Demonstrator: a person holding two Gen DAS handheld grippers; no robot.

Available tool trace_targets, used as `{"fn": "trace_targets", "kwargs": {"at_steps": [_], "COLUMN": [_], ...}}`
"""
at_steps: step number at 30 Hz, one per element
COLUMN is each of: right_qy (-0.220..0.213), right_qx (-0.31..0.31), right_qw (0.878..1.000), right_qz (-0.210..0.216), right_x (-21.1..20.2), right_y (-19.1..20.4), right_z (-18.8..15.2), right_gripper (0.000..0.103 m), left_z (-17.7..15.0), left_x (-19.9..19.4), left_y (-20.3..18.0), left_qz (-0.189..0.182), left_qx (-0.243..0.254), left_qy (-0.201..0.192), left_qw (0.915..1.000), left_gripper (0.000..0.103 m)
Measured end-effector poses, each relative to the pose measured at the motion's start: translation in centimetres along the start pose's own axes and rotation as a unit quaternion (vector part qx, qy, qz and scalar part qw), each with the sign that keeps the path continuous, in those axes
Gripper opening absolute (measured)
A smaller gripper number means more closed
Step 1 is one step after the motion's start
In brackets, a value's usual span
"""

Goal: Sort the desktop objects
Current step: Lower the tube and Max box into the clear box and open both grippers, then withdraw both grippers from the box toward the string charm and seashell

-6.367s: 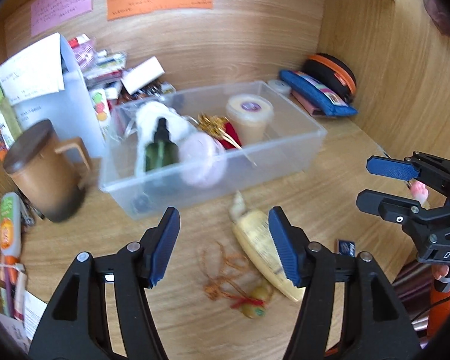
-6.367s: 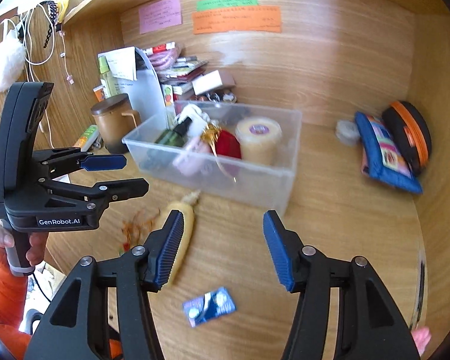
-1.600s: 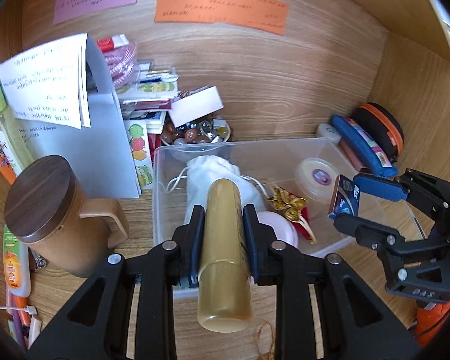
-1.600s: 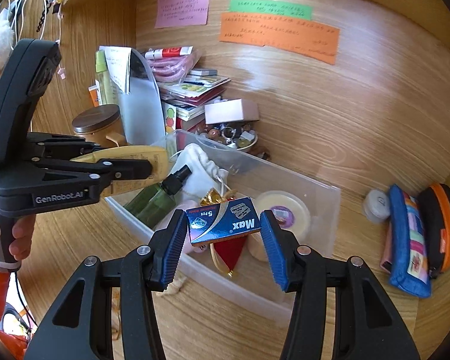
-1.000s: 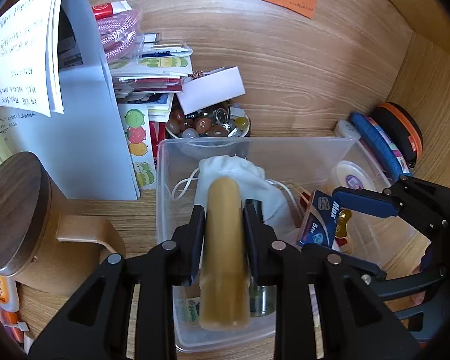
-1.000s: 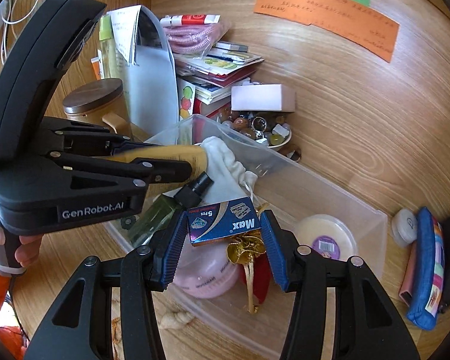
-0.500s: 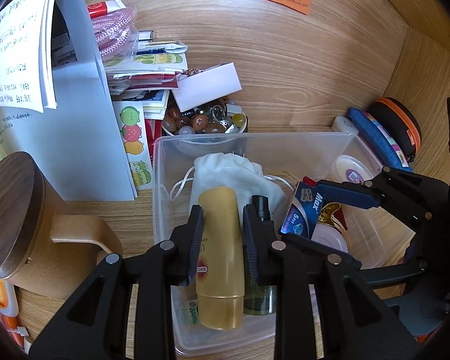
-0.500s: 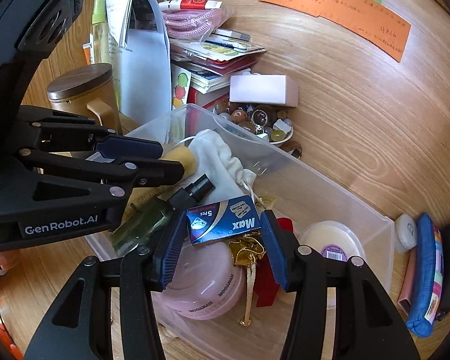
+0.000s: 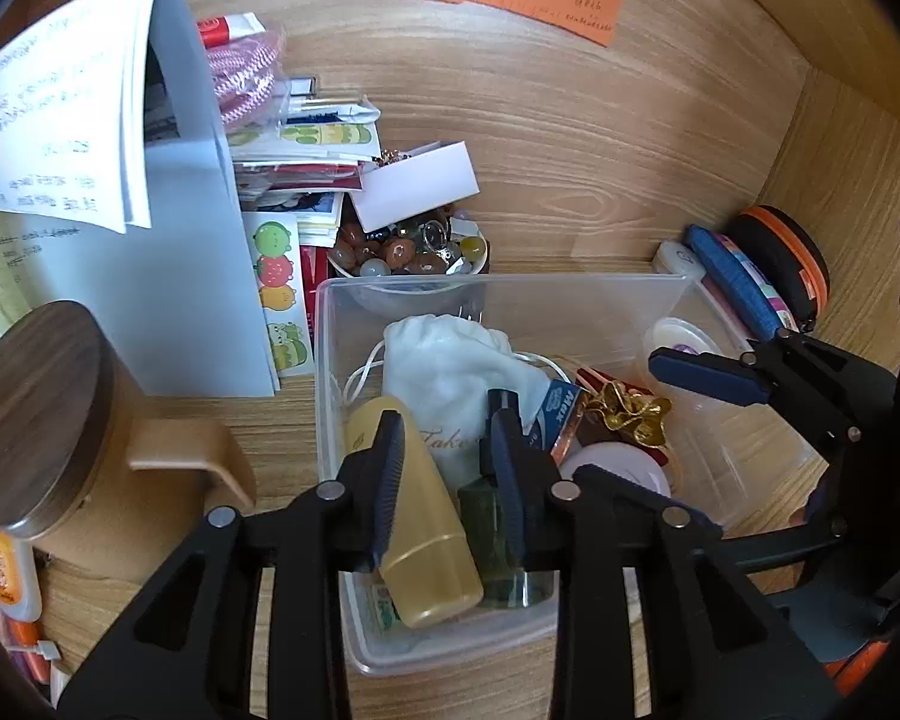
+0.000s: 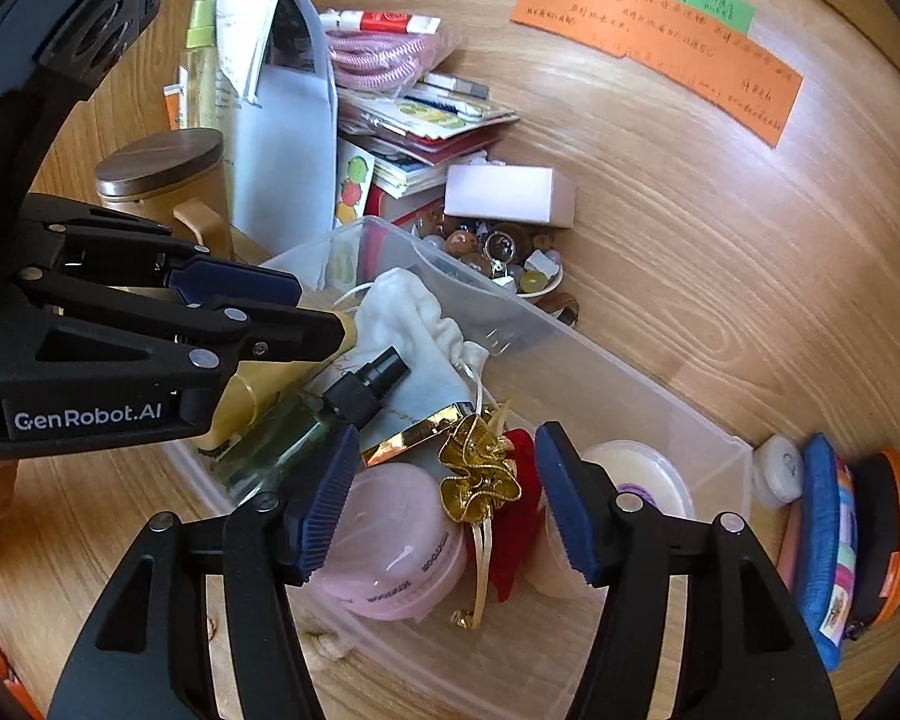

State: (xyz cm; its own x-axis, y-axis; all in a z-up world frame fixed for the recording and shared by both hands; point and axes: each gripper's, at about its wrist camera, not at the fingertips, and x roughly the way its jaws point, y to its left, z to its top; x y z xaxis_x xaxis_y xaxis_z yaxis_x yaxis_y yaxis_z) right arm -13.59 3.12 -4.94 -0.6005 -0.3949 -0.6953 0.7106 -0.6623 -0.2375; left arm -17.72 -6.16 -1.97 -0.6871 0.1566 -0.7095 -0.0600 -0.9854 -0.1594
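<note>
A clear plastic bin (image 9: 324, 360) (image 10: 714, 450) holds a white pouch (image 9: 444, 360), a dark green spray bottle (image 10: 306, 426), a pink jar (image 10: 390, 546), a gold-and-red pouch (image 10: 486, 474) and a cream tub (image 10: 636, 480). My left gripper (image 9: 447, 474) is open over the bin's near left end; the yellow tube (image 9: 426, 534) lies loose between its fingers. My right gripper (image 10: 444, 498) is open over the bin's middle. The blue Max packet (image 9: 558, 414) lies in the bin against the white pouch, its gold edge showing in the right wrist view (image 10: 414, 435).
A lidded tan mug (image 9: 42, 420) stands left of the bin. A white file holder (image 9: 150, 240), stacked booklets and a bowl of beads (image 9: 408, 252) are behind it. A blue pouch (image 10: 822, 540) and an orange-rimmed case (image 10: 894, 534) lie at the right wall.
Both grippers have opened. The yellow tube dropped from my left gripper into the bin. The blue Max packet dropped from my right gripper into the bin beside the white pouch.
</note>
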Motion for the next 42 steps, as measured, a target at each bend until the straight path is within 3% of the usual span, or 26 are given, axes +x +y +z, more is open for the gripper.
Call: {"fn": "trace_targets", "kwargs": {"at_steps": [5,15,21,28,42], "right_qy": [-0.01,-0.032,-0.047,-0.051,-0.029], "right_qx": [-0.003,0.013,0.028,0.045,0.079], "right_qw": [1.0,0.999,0.998,0.997,0.996], "right_qz": [-0.01,-0.027,-0.032,-0.033,-0.023], "right_x": [-1.5,-5.4,-7.8,-9.4,-9.7], "right_y": [0.2,0.2,0.4,1.1,1.8], "right_z": [-0.7,-2.5,-3.8,-6.2,-10.8], "right_gripper": [0.059,0.062,0.065,0.065,0.065], "left_z": [-0.5,-1.8,-3.2,-5.9,-12.6], "left_x": [-1.5,-5.4,-7.3,-8.0,-6.2], "left_y": [-0.3,-2.1,-2.9,-3.9,-6.8], "left_qz": [0.003,0.024,0.035,0.038,0.017], "left_qx": [0.0,0.015,0.019,0.024,0.052], "left_qy": [-0.008,-0.043,-0.052,-0.043,0.015], "left_qw": [1.0,0.9987,0.9979,0.998,0.9984], "left_gripper": [0.037,0.064,0.07,0.072,0.072]}}
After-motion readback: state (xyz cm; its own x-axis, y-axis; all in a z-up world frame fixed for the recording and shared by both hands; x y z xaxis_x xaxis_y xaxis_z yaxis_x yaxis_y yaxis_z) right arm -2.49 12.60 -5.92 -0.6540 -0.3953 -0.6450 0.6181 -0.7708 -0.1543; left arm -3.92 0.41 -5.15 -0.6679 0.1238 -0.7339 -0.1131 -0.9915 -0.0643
